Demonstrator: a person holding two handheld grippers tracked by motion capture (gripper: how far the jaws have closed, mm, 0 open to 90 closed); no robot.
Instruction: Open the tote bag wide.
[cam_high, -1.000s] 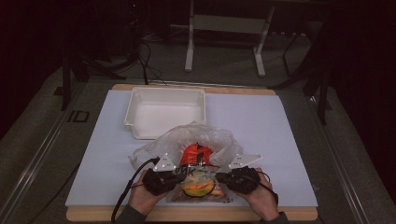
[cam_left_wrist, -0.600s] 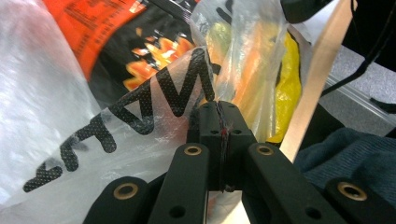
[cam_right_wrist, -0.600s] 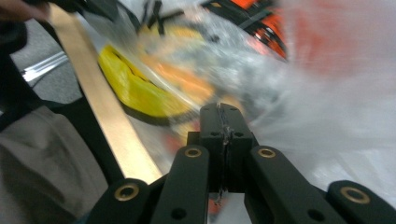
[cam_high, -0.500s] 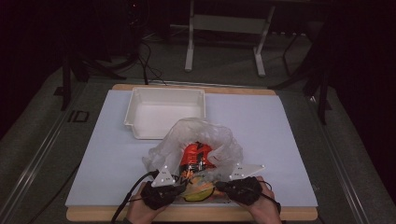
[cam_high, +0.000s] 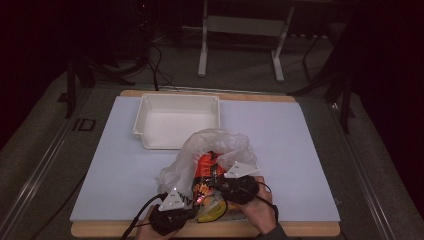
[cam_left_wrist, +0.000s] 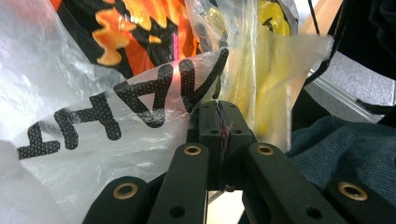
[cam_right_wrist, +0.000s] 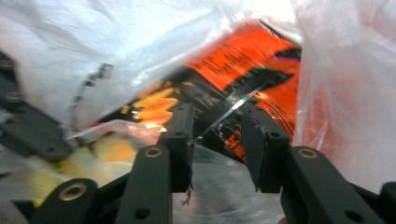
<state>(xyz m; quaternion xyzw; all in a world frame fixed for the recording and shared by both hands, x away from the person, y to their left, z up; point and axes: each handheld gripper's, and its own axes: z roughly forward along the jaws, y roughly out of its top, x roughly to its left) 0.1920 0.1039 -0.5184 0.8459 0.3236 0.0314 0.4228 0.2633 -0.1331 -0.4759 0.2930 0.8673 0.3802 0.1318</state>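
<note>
Two hand-held grippers work at a clear plastic bag (cam_high: 210, 150) that lies on a pale blue mat (cam_high: 310, 150), near the front edge of the table, just in front of a white tray (cam_high: 177, 120).

At the left of the high view, the left gripper (cam_high: 192, 200) sits low by the table's front edge, its cable trailing beside it. In the left gripper view its two black jaws are pressed together, pinching a fold of the bag's thin film; the film there carries large black dotted lettering. Behind that film lie an orange and black snack packet (cam_left_wrist: 135, 32) with yellow flame shapes and, further right, something yellow (cam_left_wrist: 266, 70) seen through the plastic.

In the middle of the high view, the snack packet pokes from the bag's mouth, with the yellow thing just below it.

At the right, the right gripper (cam_high: 217, 182) reaches into the bag's mouth, the hand (cam_high: 260, 210) behind it. In the right gripper view its jaws have just been opening and now stand apart; the packet's dark edge lies between them, and blur hides whether the pads touch it.
</note>
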